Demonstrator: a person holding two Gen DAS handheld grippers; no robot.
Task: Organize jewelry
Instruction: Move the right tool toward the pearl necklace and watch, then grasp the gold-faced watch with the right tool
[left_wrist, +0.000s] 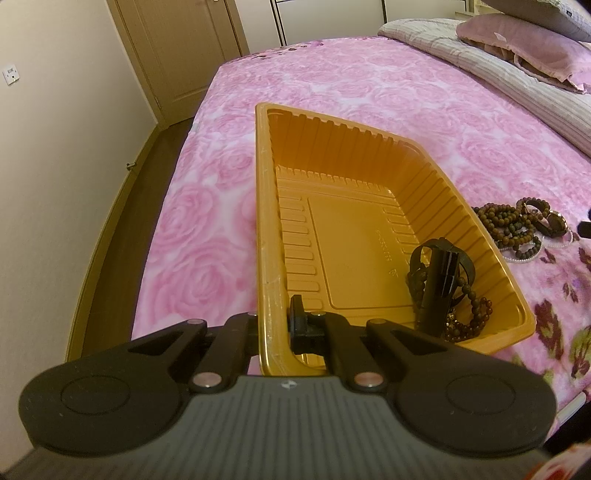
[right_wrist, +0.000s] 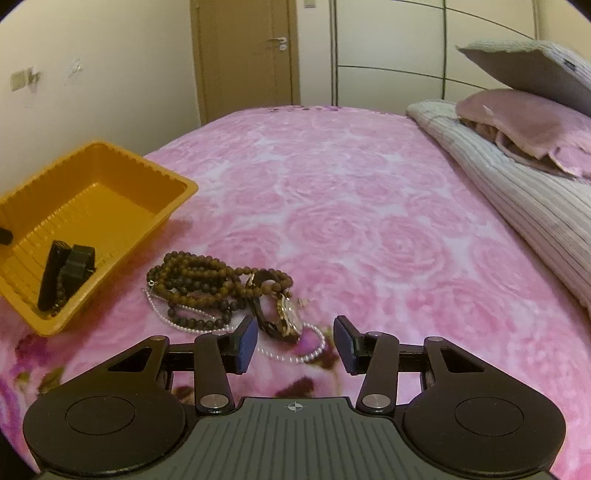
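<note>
I have the left gripper (left_wrist: 275, 325) clamped on the near rim of the orange tray (left_wrist: 264, 221), its jaws pinched together over the wall close to the tray's near left corner. The tray sits on the pink rose bedspread (right_wrist: 369, 229), toward the bed's left edge. Inside it, against the near right corner, a black watch (left_wrist: 439, 277) stands partly on end with a string of dark beads (left_wrist: 476, 310) coiled around its foot.

My right gripper (right_wrist: 295, 341) hangs over the bedspread with its blue-padded jaws apart and nothing pressed between them. The jewelry pile (right_wrist: 207, 288) lies just ahead of it, right of the tray: brown bead strands heaped nearest the tray. A gold-faced wristwatch (right_wrist: 288, 314) on a dark strap sits directly before the gap. A pearl strand (right_wrist: 295, 356) runs under the pile and loops between the two pads.
</note>
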